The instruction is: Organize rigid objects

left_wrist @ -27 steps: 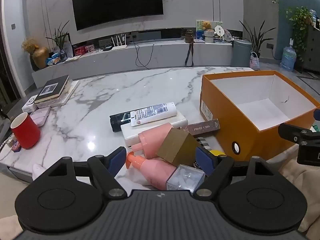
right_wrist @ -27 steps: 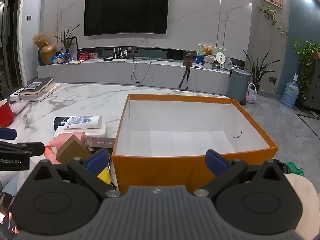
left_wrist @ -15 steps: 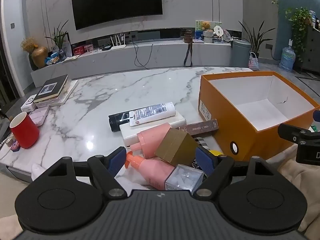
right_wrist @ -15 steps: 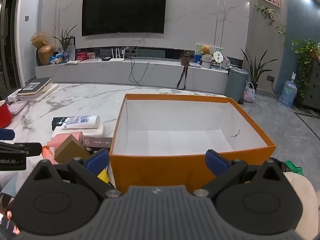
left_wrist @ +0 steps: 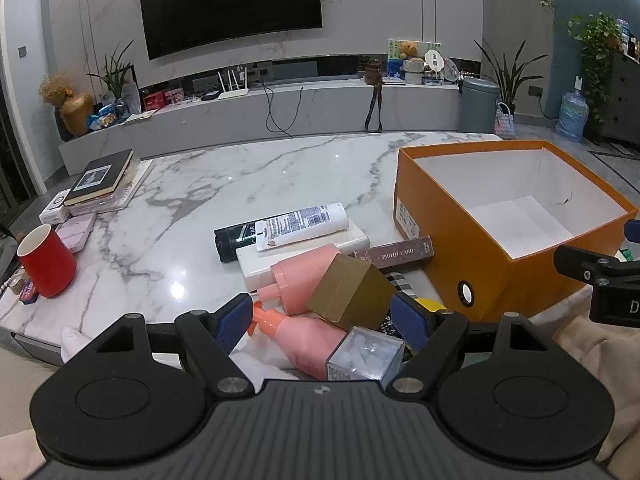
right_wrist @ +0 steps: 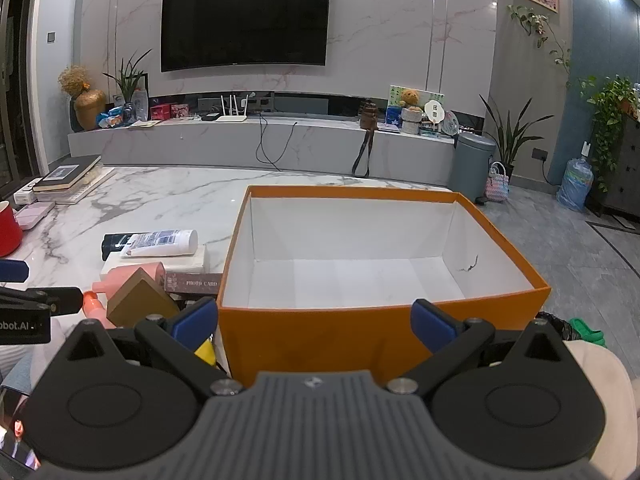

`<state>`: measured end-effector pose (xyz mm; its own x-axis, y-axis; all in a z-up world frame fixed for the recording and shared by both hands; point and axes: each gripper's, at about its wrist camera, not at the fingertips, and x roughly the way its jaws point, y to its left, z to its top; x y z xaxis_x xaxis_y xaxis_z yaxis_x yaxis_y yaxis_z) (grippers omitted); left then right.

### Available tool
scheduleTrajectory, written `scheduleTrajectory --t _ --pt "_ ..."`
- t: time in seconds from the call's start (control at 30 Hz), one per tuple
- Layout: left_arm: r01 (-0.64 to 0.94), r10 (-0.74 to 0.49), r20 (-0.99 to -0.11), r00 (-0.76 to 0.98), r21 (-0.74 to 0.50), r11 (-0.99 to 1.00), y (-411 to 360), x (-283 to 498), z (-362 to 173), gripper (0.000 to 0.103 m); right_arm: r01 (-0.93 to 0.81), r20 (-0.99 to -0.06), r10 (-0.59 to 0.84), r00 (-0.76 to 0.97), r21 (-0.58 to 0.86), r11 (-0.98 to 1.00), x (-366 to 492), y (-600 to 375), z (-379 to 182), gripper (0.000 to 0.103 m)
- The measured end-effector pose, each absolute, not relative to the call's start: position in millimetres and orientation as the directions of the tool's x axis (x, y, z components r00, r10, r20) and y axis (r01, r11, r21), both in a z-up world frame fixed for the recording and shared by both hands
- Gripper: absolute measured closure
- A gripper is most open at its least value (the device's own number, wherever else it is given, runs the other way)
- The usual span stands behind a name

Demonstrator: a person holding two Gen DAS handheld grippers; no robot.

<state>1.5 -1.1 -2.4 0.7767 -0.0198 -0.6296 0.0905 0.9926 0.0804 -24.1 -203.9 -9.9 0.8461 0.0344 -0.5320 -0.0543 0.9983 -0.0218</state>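
Observation:
A heap of objects lies at the near edge of the marble table [left_wrist: 280,168]: a gold box [left_wrist: 350,294], two pink pump bottles [left_wrist: 304,272], a clear cube [left_wrist: 366,354], a white tube [left_wrist: 300,224], a dark tube [left_wrist: 234,238], a white flat box [left_wrist: 360,238] and a brown photo-card box [left_wrist: 396,254]. My left gripper [left_wrist: 322,322] hovers open just before the heap, holding nothing. An empty orange box [right_wrist: 380,336] stands to the right. My right gripper [right_wrist: 314,320] is open in front of its near wall. The gold box [right_wrist: 136,300] also shows at the right wrist view's left.
A red cup [left_wrist: 46,262] stands at the table's left edge, with stacked books [left_wrist: 104,178] and small cases behind it. Beyond the table run a TV console and a grey bin [right_wrist: 472,160]. Beige fabric [left_wrist: 592,344] lies under the orange box's near corner.
Both views have shifted only slightly; the orange box sits a little lower and closer in the right wrist view. Both grippers stay open and nothing was taken hold of.

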Motion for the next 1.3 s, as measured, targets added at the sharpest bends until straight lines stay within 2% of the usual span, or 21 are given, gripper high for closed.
scheduleTrajectory --t 1.13,1.3 --pt "0.102 -0.029 -0.632 0.775 0.080 0.992 -2.7 -2.4 0.0 0.011 -0.046 -0.546 0.033 0.837 -0.010 0.999 -21.3 -204.1 -12.8 0.002" --pt "0.112 -0.045 -0.651 0.758 0.061 0.992 10.3 2.9 2.8 0.019 -0.085 -0.576 0.078 0.813 0.015 0.996 -15.5 -202.6 -14.5 0.002"
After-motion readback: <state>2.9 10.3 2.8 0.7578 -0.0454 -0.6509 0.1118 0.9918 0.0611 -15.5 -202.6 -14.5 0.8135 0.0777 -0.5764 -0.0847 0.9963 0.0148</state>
